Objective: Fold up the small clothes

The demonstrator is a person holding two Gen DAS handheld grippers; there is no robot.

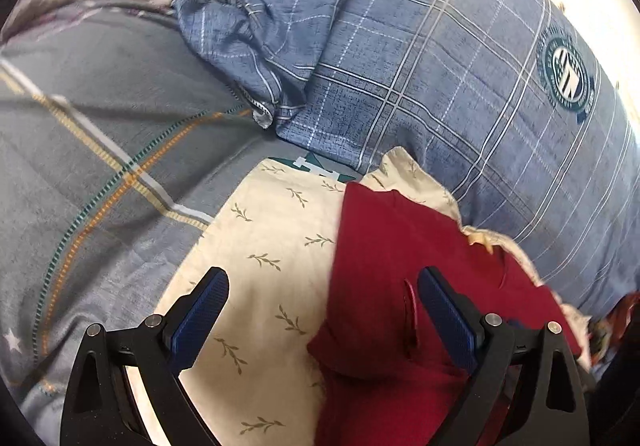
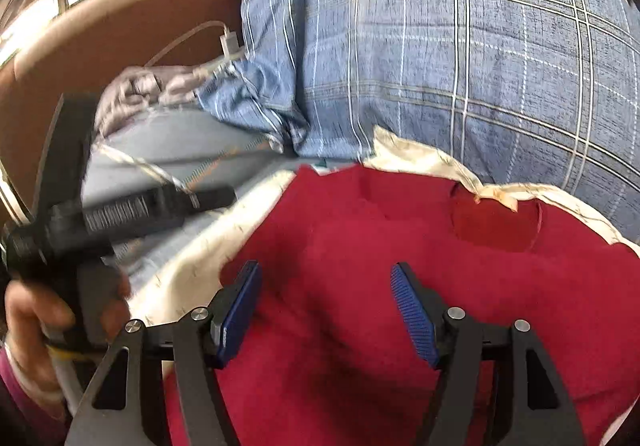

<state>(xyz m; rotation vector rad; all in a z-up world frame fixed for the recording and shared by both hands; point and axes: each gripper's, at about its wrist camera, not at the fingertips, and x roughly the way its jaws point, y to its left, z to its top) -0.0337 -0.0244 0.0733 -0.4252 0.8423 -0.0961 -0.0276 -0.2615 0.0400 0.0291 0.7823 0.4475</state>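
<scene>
Plaid bedding (image 1: 420,46) — one red garment (image 2: 400,306); both grippers' (image 1: 322,282) (image 2: 326,274) jaws wide, empty.

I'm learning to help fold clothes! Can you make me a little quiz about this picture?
1. True or false: the left tool is squeezing the red garment.
2. What lies right under the red garment? A) cream leaf-print cloth B) a towel C) a box
3. Fill in: the round green badge is printed on the blue ___ quilt.

Key:
1. False. Both it and the right tool are open, holding nothing.
2. A
3. plaid
</scene>
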